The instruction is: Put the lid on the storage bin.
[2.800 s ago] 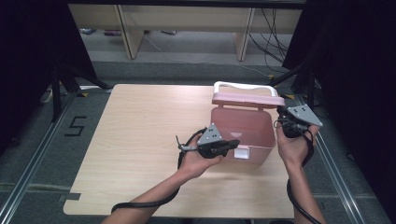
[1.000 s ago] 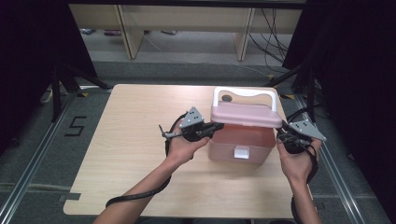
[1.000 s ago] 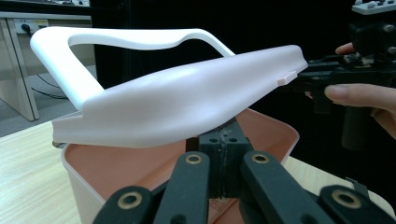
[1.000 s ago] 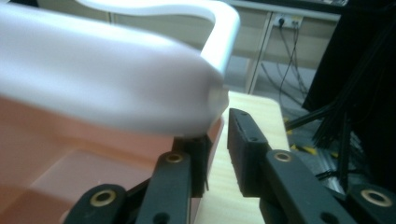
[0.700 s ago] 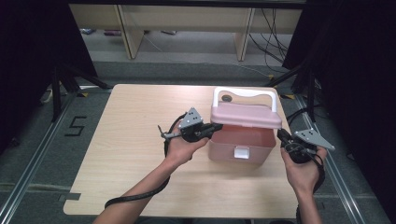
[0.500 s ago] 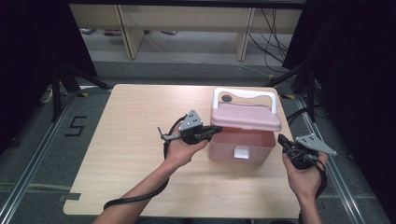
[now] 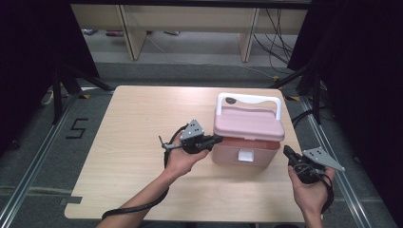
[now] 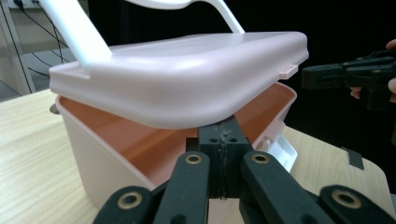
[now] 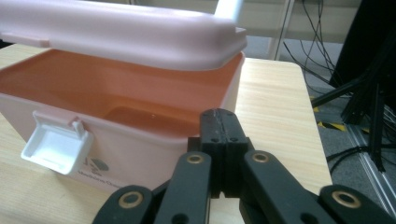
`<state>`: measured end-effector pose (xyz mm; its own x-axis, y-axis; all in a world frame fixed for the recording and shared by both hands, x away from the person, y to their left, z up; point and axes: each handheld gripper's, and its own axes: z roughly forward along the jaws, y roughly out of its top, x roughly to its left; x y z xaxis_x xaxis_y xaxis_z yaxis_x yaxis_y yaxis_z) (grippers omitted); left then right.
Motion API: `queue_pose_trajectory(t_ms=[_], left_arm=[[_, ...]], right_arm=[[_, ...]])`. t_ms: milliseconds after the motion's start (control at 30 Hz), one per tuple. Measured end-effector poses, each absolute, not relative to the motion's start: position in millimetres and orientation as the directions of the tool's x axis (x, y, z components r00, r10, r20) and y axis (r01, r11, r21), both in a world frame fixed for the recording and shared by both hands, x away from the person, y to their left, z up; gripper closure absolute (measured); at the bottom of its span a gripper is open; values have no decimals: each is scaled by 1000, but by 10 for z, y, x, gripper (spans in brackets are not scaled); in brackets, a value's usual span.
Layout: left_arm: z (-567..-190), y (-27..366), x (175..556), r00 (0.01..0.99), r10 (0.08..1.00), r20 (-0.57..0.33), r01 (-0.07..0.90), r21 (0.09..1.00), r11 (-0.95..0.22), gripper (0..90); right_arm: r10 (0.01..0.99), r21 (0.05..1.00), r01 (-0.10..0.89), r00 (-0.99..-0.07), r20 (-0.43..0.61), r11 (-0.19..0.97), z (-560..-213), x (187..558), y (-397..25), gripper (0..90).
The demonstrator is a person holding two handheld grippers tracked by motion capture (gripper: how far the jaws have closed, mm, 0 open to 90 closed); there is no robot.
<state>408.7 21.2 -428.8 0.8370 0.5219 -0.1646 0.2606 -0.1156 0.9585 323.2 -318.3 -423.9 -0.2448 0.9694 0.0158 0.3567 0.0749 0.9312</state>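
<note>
Here, left jaws closed under lid

A light wooden table with a pale grain carries the work, standing on a grey floor that bears a painted number beside the table's left edge. Directly on the table sits one thing: a pink box (its lid propped partly open, a white latch on its front wall), placed toward the right half, near the right edge.
</note>
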Motion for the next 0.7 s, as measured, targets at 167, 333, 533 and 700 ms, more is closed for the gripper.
queue_pose_trajectory(t_ms=[167, 333, 533, 700], left_arm=[[-4305, 242, 4054, 838, 521, -164, 264, 956, -124, 898], [-4348, 260, 4020, 837, 520, -168, 273, 953, -131, 898], [-4367, 282, 3979, 838, 516, -175, 280, 951, -132, 898], [-4395, 317, 3939, 847, 504, -169, 276, 950, -146, 898]], right_arm=[[974, 932, 359, -224, 23, 61, -4254, 3184, -3246, 900], [978, 926, 374, -208, 33, 48, -4289, 3149, -3275, 900], [976, 924, 381, -211, 51, 34, -4312, 3132, -3284, 900], [979, 918, 397, -192, 74, 9, -4323, 3118, -3270, 894]])
